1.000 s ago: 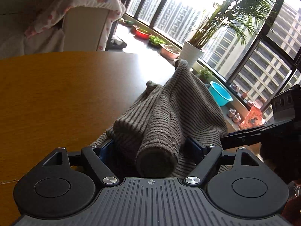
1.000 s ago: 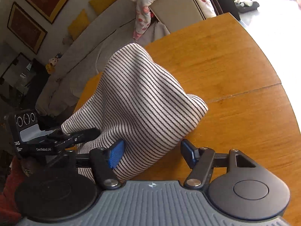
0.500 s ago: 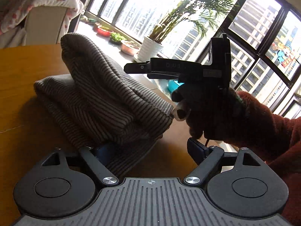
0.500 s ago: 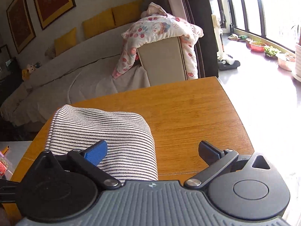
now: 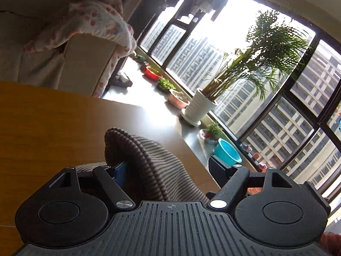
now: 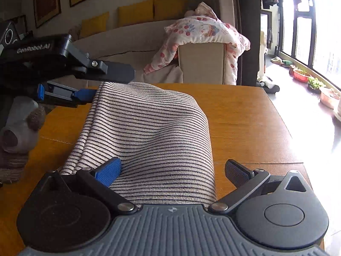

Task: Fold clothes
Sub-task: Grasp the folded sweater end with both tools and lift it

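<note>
Striped knit garment (image 6: 149, 132) lies bunched on the wooden table (image 6: 245, 115), between the wide-spread jaws of the right gripper (image 6: 172, 170). Further left, the left gripper (image 6: 106, 83) is also spread at the far edge. Mid-fold, I'd say; next, pinch and flatten.

The striped garment (image 6: 149, 140) runs under the right gripper's (image 6: 172, 170) body, its near edge hidden.

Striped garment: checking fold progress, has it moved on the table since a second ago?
Yes. The striped garment has dropped from a raised peak to lie low on the wooden table.
</note>
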{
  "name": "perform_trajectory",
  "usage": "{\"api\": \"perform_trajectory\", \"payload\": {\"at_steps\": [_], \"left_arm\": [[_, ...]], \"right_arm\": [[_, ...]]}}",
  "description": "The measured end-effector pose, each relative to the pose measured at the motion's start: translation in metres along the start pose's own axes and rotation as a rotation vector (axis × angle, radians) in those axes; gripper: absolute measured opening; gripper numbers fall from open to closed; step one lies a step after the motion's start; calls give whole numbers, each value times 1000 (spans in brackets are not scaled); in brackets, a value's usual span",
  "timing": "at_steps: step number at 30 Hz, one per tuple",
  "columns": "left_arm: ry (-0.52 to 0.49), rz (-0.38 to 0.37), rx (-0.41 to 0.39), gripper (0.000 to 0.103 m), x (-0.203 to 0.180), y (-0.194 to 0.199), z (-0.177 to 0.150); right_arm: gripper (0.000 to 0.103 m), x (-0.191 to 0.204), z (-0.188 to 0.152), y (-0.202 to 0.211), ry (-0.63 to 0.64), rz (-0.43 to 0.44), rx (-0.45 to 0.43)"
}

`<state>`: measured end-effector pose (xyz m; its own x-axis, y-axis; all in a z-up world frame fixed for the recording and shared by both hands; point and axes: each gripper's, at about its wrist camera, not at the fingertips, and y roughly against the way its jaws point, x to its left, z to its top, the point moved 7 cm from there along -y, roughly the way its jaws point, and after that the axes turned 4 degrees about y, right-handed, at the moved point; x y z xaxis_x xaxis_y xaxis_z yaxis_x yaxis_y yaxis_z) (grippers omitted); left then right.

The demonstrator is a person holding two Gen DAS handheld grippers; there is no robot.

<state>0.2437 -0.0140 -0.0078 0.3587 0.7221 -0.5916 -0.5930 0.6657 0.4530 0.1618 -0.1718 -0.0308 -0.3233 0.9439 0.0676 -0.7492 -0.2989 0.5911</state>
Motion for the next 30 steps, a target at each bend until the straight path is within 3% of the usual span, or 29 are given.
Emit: {"api": "perform_trajectory", "payload": {"at_steps": [2,5,9,10,13,16,18,20,22,24,26,30], "left_arm": [[9,59,19,55,19,-10,-3],[45,33,18,55,34,-9,-6],[40,66,10,56,32,-1,-5],[58,70,3,56,31,6,-6],[116,55,-16,78,30,34,-13],[145,32,0,78,31,55,-33],[150,32,23,73,31,63,-50],[157,17,51,50,28,60,-65],[182,-32,77,42,21,53,-78],[168,-79,102,42,7,41,-84],[145,-128,135,43,-8,30,-90],[67,-134,144,50,-24,31,-95]], "right_arm": [[103,-5,-6,0,-44,18,-1],[103,3,-10,4,31,-18,-53],[103,11,-3,6,140,-49,-75],[103,11,1,9,160,-51,-76],[103,5,5,28,167,-42,-103],[103,-4,3,42,164,-55,-139],[103,-6,0,50,172,-68,-162],[103,-8,2,58,196,-106,-198],[96,-12,8,67,222,-159,-236],[83,-16,15,71,223,-178,-247],[78,-16,21,76,238,-186,-261],[78,-5,21,91,317,-187,-288]]}}
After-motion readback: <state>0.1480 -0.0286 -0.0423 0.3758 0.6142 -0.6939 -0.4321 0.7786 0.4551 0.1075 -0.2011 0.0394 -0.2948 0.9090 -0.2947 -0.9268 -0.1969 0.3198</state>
